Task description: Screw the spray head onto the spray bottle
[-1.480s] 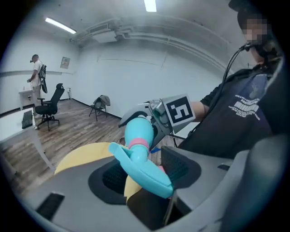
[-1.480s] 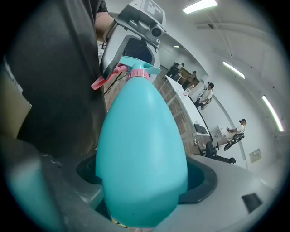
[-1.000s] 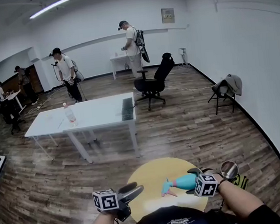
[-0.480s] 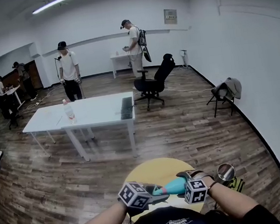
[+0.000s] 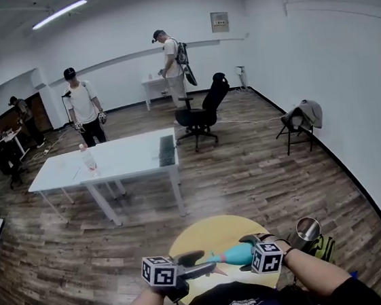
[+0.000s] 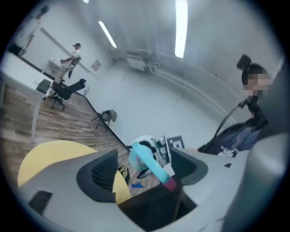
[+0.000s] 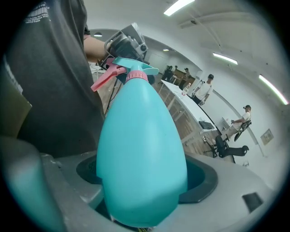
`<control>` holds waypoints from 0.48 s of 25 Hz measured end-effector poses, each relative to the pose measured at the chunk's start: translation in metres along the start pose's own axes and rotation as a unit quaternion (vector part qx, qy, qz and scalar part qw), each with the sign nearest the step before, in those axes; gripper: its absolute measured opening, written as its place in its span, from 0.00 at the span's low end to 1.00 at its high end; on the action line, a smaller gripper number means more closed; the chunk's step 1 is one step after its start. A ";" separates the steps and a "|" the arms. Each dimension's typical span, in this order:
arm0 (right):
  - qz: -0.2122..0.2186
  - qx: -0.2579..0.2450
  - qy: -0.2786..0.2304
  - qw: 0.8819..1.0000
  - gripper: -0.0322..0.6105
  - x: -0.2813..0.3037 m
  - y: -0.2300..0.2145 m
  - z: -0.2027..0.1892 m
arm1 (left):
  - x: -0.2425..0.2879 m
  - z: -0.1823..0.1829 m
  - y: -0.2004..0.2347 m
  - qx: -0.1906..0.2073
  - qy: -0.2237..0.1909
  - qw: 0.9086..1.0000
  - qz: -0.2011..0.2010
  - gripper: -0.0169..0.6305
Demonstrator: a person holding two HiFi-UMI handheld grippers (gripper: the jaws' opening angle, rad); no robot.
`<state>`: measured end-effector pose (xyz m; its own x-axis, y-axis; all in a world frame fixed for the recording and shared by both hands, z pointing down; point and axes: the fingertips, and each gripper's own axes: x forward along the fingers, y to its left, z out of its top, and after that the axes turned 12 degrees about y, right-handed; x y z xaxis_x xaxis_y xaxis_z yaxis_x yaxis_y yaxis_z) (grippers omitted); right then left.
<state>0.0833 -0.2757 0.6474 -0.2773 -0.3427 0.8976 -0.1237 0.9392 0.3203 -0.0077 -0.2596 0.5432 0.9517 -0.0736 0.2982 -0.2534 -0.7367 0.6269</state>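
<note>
Lower centre, the right gripper (image 7: 145,177) clamps the teal spray bottle (image 7: 140,122); the left gripper (image 6: 144,166), jaws just opening, flanks its spray head (image 7: 131,72) untouched; shirt print (image 7: 38,12) illegible.

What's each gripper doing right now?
Left gripper: open, fingers have just been opening; spray head between them, not clamped.
Right gripper: closed on the spray bottle.

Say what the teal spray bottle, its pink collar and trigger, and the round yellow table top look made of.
The teal egg-shaped spray bottle: moulded plastic by the look, smooth opaque skin with a soft even sheen. The pink screw collar and pink trigger: probably stiffer plastic, flat solid colour, thin moulded shapes. The round yellow table top: uniform matte yellow; painted board or laminate, cannot tell which.
</note>
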 end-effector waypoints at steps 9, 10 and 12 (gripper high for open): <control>-0.016 0.011 0.017 1.000 0.76 -0.003 -0.003 -0.018 | -0.042 -0.008 0.016 -0.032 -0.034 0.999 -0.003 0.63; -0.018 -0.004 0.015 1.000 0.76 -0.003 -0.002 -0.008 | -0.022 -0.008 0.011 -0.009 -0.004 1.000 -0.004 0.63; -0.021 -0.029 0.011 0.999 0.76 -0.004 -0.001 0.012 | 0.018 -0.012 0.000 0.049 0.067 0.996 0.009 0.63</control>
<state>0.0735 -0.2753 0.6401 -0.2526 -0.3819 0.8890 -0.0793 0.9239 0.3744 0.0076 -0.2527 0.5578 0.9136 -0.0015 0.4066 -0.2455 -0.7992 0.5486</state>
